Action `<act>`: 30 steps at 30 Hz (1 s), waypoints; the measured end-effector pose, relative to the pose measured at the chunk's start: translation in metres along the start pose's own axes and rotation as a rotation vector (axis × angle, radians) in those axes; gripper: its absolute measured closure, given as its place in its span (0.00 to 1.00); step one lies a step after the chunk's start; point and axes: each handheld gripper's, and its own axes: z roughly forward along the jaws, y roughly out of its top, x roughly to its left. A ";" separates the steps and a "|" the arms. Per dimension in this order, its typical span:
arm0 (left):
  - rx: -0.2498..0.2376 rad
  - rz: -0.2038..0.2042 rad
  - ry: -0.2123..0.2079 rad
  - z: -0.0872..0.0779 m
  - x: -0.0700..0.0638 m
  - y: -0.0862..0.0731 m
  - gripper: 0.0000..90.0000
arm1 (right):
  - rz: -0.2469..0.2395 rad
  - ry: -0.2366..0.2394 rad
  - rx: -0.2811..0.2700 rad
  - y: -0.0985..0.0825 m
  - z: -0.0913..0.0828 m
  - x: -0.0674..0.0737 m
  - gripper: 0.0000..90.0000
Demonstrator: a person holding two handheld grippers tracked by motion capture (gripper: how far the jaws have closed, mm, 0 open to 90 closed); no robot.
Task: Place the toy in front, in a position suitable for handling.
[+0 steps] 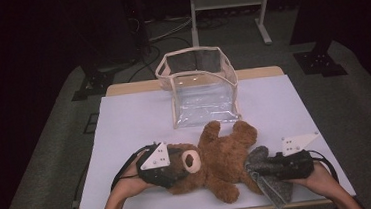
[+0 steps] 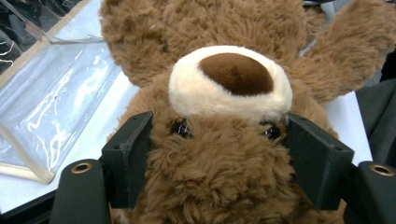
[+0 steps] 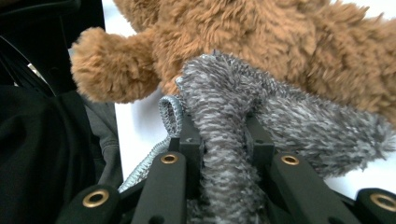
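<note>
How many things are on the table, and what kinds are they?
Teddy bear: 1
Grey fuzzy cloth: 1
Clear plastic bag: 1
Total: 3

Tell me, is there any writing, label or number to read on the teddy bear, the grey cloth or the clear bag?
None: no words, labels, brands or numbers can be read anywhere.
The teddy bear, the grey cloth, the clear bag and the white table cover all look plain.
</note>
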 end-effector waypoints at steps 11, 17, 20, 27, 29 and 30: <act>-0.008 -0.058 -0.031 0.003 0.003 -0.007 0.31 | -0.120 -0.001 0.028 0.041 0.005 0.015 0.82; 0.012 -0.038 -0.021 0.003 -0.001 -0.005 0.31 | -0.133 0.004 0.028 0.037 0.012 0.018 0.82; 0.010 -0.031 -0.025 0.004 -0.002 -0.005 0.31 | -0.098 -0.046 0.065 0.011 0.000 0.014 0.82; 0.004 -0.054 -0.031 0.005 0.000 -0.005 0.31 | -0.055 -0.054 0.021 0.001 -0.017 0.014 0.82; 0.003 -0.055 -0.032 0.006 0.000 -0.005 0.31 | -0.067 -0.042 0.008 0.007 -0.015 0.015 0.82; 0.004 -0.055 -0.033 0.006 0.000 -0.005 0.31 | -0.079 -0.033 -0.005 0.013 -0.012 0.016 0.82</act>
